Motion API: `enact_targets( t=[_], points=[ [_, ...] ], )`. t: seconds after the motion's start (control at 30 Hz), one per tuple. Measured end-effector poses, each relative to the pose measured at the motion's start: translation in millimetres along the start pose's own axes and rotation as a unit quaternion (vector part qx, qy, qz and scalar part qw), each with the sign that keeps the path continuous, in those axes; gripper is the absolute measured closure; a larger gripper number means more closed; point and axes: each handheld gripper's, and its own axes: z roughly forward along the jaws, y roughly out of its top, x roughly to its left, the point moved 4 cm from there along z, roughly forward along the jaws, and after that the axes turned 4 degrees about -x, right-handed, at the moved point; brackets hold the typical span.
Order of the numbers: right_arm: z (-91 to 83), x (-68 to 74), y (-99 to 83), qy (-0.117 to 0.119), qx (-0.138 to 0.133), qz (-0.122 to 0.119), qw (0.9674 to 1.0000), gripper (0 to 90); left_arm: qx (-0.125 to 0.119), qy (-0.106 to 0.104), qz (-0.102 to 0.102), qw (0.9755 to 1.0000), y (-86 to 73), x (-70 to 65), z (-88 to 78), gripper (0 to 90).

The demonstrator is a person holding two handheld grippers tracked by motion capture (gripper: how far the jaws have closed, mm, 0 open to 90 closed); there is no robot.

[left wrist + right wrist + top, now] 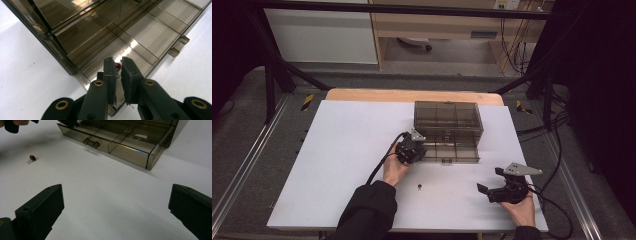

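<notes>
A smoky clear plastic box (447,116) stands on the white table with its divided drawer (453,152) pulled out toward me. My left gripper (412,150) hangs over the drawer's left end. In the left gripper view, that gripper (118,63) is shut on a small red-brown part with thin wire leads (118,66), held above a drawer compartment (140,35). Another such red part (419,187) lies loose on the table; the right gripper view shows it (32,157) left of the drawer (120,145). My right gripper (491,181) rests low at the near right, open and holding nothing (116,202).
The drawer's handle (91,143) sticks out from its front wall toward me. A wooden edge (412,95) borders the white table top (342,165) at the back. Black frame bars and cables (552,125) run along the right side.
</notes>
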Motion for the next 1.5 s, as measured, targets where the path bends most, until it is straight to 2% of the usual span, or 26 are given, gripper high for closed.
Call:
enact_targets(
  t=[0.1, 0.37, 0.5, 0.57, 0.67, 0.77, 0.87, 1.0, 1.17, 1.5],
  points=[
    [0.0, 0.0, 0.0, 0.000, 0.000, 0.001, 1.0000, 0.7, -0.003, -0.001, -0.001, 1.0000, 0.4, 0.0, 0.0, 80.3],
    [0.0, -0.1, 0.0, 0.000, 0.000, 0.000, 1.0000, 0.7, -0.016, -0.008, -0.003, 0.9998, 4.6, -2.8, -9.1, 69.9],
    [-0.4, 0.0, 0.2, -0.001, 0.000, 0.002, 1.0000, 0.7, -0.018, -0.009, 0.003, 0.9998, 6.1, -5.1, -18.9, 57.6],
    [-0.5, 0.0, 0.2, -0.001, 0.000, 0.002, 1.0000, 0.7, -0.021, -0.007, 0.008, 0.9997, 6.4, -6.1, -25.4, 55.0],
    [-0.3, -0.2, 0.1, -0.001, 0.000, 0.000, 1.0000, 0.7, -0.030, -0.013, 0.006, 0.9994, 6.0, -7.9, -34.3, 45.2],
    [-0.3, -0.1, 0.0, -0.001, 0.000, 0.000, 1.0000, 0.7, -0.035, -0.025, 0.003, 0.9991, 1.9, -10.7, -42.9, 35.7],
    [-0.5, 0.0, 0.1, -0.001, 0.000, 0.002, 1.0000, 0.7, -0.037, -0.028, 0.003, 0.9989, -0.5, -11.6, -46.8, 32.8],
    [-0.3, -0.1, 0.0, -0.001, 0.001, 0.001, 1.0000, 0.7, -0.047, -0.034, -0.002, 0.9983, -8.0, -14.0, -55.5, 23.1],
    [0.2, 0.5, -0.4, 0.001, 0.003, 0.002, 1.0000, 0.7, -0.041, -0.037, -0.005, 0.9985, -15.4, -15.9, -59.1, 15.2],
    [0.1, 0.4, -0.4, 0.000, 0.003, 0.002, 1.0000, 0.7, -0.032, -0.034, 0.005, 0.9989, -32.3, -25.6, -66.0, 8.2]
  ],
)
